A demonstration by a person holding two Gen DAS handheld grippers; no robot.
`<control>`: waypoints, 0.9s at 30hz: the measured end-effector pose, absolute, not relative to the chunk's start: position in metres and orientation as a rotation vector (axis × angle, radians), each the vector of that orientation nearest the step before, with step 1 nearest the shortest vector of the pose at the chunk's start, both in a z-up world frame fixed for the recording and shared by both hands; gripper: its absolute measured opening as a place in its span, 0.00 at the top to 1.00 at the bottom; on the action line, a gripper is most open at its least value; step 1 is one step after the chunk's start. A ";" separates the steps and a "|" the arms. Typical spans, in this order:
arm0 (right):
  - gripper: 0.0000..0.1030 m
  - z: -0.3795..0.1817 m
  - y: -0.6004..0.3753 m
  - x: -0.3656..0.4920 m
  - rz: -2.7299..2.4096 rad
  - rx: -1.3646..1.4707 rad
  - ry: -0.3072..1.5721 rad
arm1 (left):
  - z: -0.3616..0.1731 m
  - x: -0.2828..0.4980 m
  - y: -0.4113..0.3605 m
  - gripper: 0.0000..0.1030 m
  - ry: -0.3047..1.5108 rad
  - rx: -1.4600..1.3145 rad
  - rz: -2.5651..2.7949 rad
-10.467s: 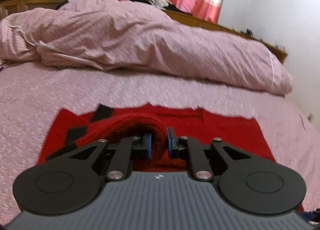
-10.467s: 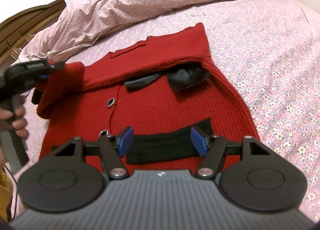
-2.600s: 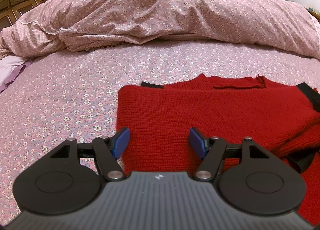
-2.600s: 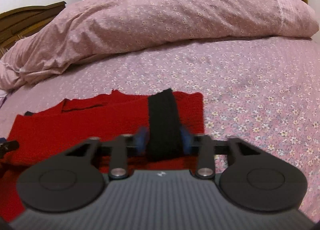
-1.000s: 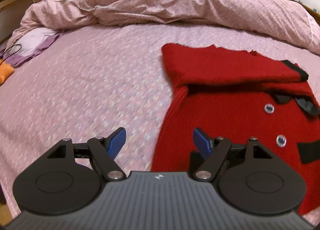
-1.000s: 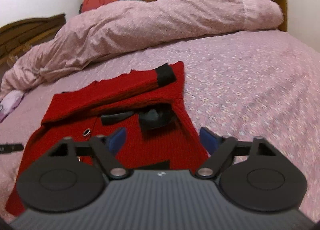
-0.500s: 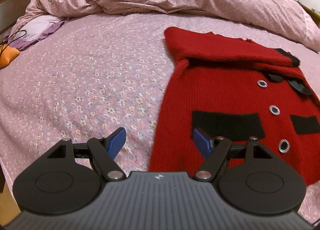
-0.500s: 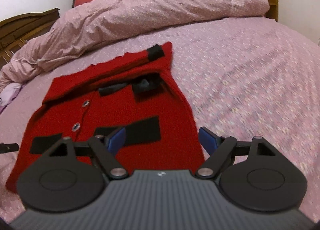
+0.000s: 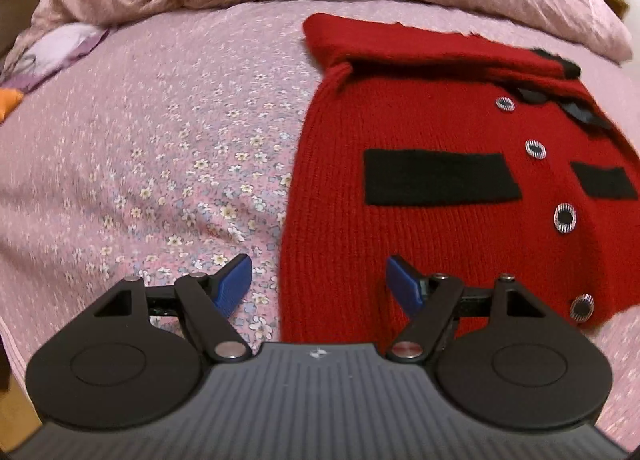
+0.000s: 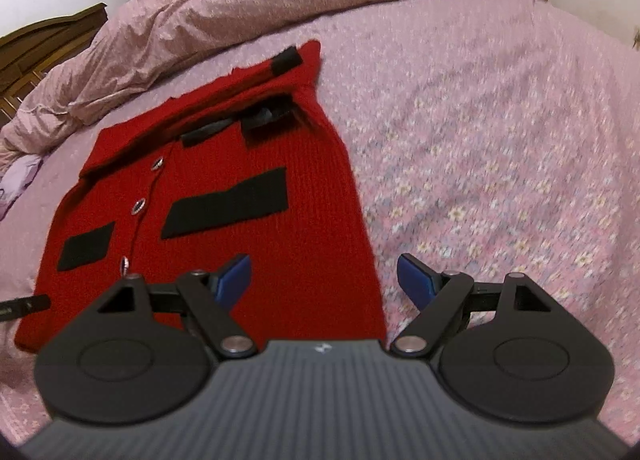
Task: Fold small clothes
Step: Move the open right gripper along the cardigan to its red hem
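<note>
Two grippers, left gripper (image 9: 319,283) and right gripper (image 10: 324,283), hovered with jaws apart and empty over the near hem corners of one red cardigan (image 9: 448,163) lying flat on the bed (image 9: 168,147). I judged a shallow pinch might catch the bedsheet or only the top layer. I counted four buttons (image 9: 565,218), two black pocket bands (image 9: 440,177).

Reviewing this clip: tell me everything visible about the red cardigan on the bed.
The red cardigan is a ribbed knit with two black pocket patches, black trim at the neck and a row of round black, silver-rimmed buttons down the front. It lies flat and face up on the pink floral bedsheet, both sleeves folded across the top, one black cuff showing. Nothing grips it; its hem corners sit by the open fingers of both grippers.
</note>
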State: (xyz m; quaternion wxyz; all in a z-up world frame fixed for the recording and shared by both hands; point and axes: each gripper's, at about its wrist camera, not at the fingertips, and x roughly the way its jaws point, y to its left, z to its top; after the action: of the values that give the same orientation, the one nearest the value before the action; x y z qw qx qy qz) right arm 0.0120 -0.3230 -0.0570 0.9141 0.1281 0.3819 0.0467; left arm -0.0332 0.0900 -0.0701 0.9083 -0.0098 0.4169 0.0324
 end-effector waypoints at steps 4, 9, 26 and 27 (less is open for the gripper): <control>0.22 -0.069 -0.323 0.016 0.119 0.297 0.825 | -0.078 -0.029 0.089 0.24 0.878 -0.018 0.026; 0.19 -0.072 -0.316 0.017 0.124 0.264 0.833 | -0.087 -0.023 0.090 0.24 0.908 -0.053 -0.020; 0.19 -0.077 -0.312 0.020 0.150 0.176 0.846 | -0.093 -0.015 0.080 0.20 0.953 0.000 -0.030; 0.18 -0.077 -0.311 0.020 0.151 0.170 0.848 | -0.094 -0.015 0.080 0.20 0.955 0.001 -0.032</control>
State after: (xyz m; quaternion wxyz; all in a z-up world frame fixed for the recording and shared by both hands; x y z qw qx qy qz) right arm 0.0201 -0.3112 -0.0774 0.9052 0.0821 0.4105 0.0731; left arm -0.0150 0.0802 -0.0936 0.8880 0.0003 0.4595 -0.0153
